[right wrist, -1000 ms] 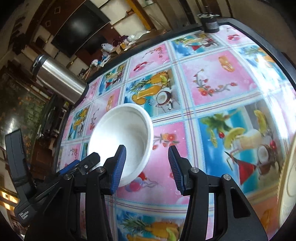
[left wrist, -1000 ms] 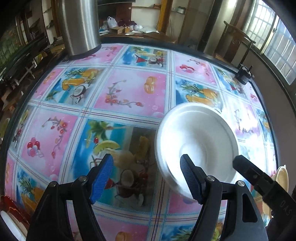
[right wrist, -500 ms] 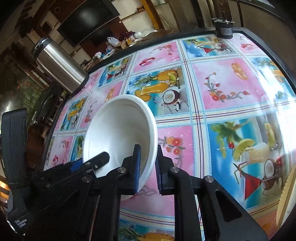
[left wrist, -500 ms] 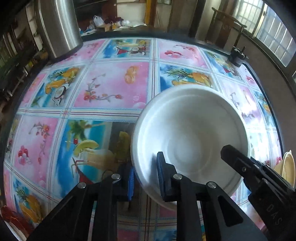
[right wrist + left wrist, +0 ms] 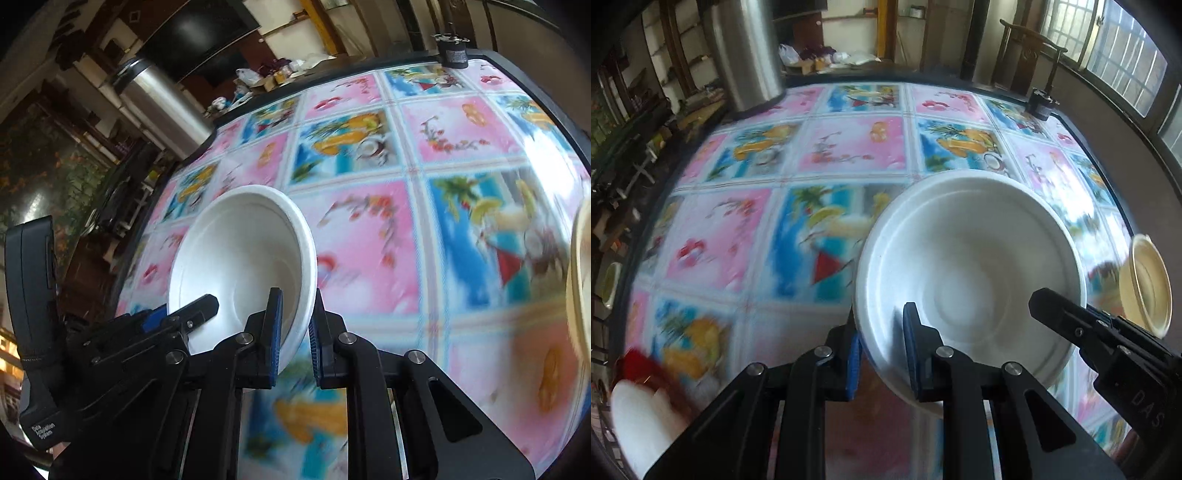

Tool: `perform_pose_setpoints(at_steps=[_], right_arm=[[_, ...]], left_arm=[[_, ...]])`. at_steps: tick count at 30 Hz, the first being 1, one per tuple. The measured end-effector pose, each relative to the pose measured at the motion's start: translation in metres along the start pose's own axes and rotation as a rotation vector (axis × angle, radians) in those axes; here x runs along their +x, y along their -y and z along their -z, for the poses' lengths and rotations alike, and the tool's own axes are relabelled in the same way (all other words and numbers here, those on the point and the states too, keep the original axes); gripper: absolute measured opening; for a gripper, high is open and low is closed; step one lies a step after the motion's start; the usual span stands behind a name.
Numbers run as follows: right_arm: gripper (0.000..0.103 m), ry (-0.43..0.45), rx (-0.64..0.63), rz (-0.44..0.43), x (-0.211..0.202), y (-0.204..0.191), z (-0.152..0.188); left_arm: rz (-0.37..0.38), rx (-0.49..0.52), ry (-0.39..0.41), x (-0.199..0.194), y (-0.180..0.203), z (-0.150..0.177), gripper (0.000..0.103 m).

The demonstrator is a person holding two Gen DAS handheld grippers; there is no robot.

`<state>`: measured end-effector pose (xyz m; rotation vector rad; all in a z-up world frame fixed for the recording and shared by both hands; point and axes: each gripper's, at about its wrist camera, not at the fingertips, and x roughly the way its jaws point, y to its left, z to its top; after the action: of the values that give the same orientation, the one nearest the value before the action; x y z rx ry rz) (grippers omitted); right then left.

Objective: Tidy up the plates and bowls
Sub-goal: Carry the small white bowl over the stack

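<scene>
A white bowl (image 5: 967, 266) is held by both grippers above the fruit-patterned tablecloth (image 5: 842, 147). My left gripper (image 5: 882, 350) is shut on its near left rim. My right gripper (image 5: 295, 328) is shut on the bowl's (image 5: 240, 266) right rim; its black body also shows at the right of the left wrist view (image 5: 1108, 332). A cream bowl (image 5: 1145, 280) stands at the table's right side and shows as a cream edge in the right wrist view (image 5: 580, 280). The background is motion-blurred.
A steel cylinder container (image 5: 746, 55) stands at the table's far left. A small black device (image 5: 1039, 105) sits at the far right edge. A red and white dish (image 5: 639, 398) lies at the near left. Chairs and shelves surround the table.
Both grippers have closed on the white bowl's rim from opposite sides and lifted it; the bowl now rides with them while the table sweeps past, and the cream bowl has come closer.
</scene>
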<state>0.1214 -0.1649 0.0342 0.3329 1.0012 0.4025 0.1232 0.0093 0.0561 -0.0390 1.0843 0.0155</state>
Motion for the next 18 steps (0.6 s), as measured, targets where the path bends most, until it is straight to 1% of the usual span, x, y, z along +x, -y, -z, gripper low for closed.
perform_pose_setpoints(at_steps=[5, 9, 15, 18], right_arm=[[0.013, -0.012, -0.024, -0.035, -0.012, -0.03, 0.036], [0.013, -0.026, -0.055, -0.05, -0.018, -0.054, 0.06], [0.013, -0.041, -0.113, -0.076, -0.024, -0.092, 0.083], [0.014, -0.046, -0.135, -0.097, -0.026, -0.109, 0.091]], left_arm=[[-0.041, 0.003, 0.039, -0.032, -0.02, 0.034, 0.02], [-0.054, -0.024, 0.048, -0.049, -0.041, 0.059, 0.02], [-0.073, -0.074, 0.079, -0.075, -0.074, 0.084, 0.02], [-0.101, -0.081, 0.104, -0.087, -0.086, 0.093, 0.02]])
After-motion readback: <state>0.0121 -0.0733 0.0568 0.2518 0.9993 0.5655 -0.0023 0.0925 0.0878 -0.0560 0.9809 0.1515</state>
